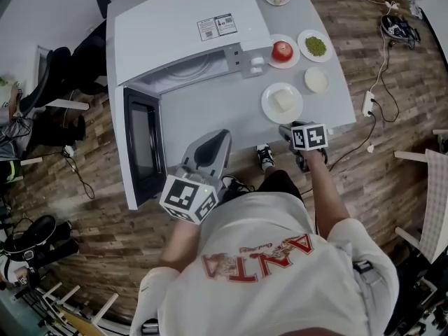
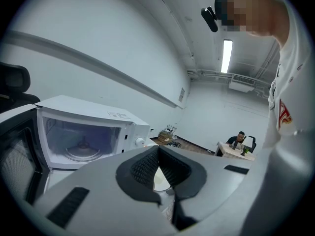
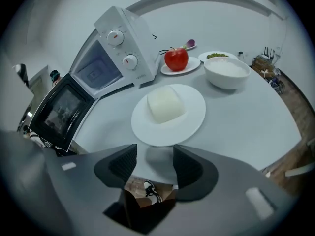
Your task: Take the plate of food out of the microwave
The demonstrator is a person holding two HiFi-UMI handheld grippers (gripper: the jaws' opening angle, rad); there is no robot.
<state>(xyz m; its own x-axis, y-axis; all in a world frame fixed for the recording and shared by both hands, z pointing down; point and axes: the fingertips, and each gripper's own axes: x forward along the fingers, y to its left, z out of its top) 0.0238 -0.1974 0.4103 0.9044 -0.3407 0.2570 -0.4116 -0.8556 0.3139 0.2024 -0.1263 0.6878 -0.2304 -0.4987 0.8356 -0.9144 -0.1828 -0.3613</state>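
Plate (image 3: pixel 194 113) rests outside the microwave (image 3: pixel 123 43) — right gripper (image 3: pixel 155 162) jaws spread, empty; left gripper (image 2: pixel 158 167) jaws together. Judgement — withdraw the right one straight back, clear of the rim.

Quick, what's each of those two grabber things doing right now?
Left gripper: jaws closed, holding nothing.
Right gripper: jaws open, holding nothing.

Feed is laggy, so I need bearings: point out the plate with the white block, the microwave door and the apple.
plate with the white block (image 3: pixel 194 116), right gripper view, bare surface right of the block.
microwave door (image 1: pixel 143 144), head view, dark window pane.
apple (image 3: pixel 176 59), right gripper view, red front.
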